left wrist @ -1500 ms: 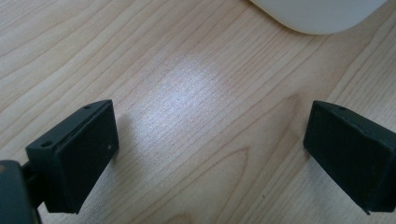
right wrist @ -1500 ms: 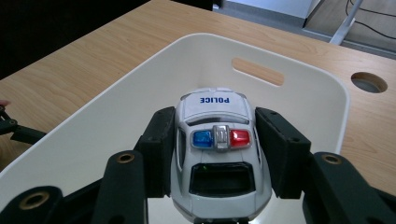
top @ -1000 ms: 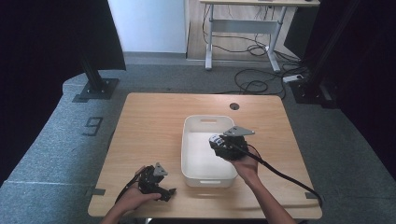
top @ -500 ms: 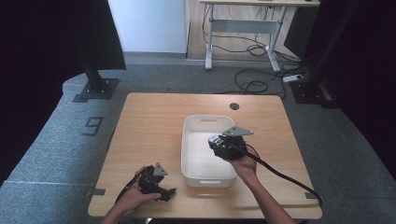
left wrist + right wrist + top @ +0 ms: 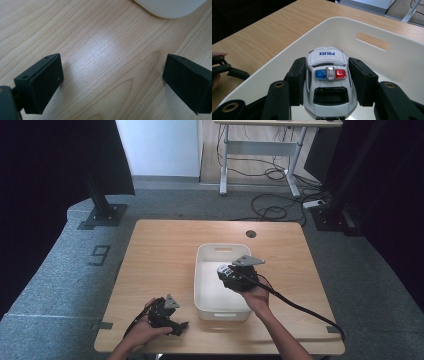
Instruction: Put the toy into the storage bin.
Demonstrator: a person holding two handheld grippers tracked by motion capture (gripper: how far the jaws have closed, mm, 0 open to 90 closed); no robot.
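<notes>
A white toy police car (image 5: 327,80) with a blue and red light bar sits clamped between the jaws of my right gripper (image 5: 326,76). In the high view the right gripper (image 5: 229,275) holds the car (image 5: 223,270) above the inside of the white bin (image 5: 206,257), near its right wall. My left gripper (image 5: 172,322) rests low on the wooden table (image 5: 160,250) near the front left edge, left of the bin. Its jaws stand wide apart in the left gripper view (image 5: 112,80), with bare wood between them.
The white bin (image 5: 387,60) has a slot handle in its far wall. Its rounded corner (image 5: 172,7) lies just beyond the left gripper. A cable (image 5: 295,307) trails from the right gripper across the table's front right. A round grommet hole (image 5: 251,234) sits at the table's back.
The right gripper with the car has shifted very slightly over the bin. The left gripper has stayed in place.
</notes>
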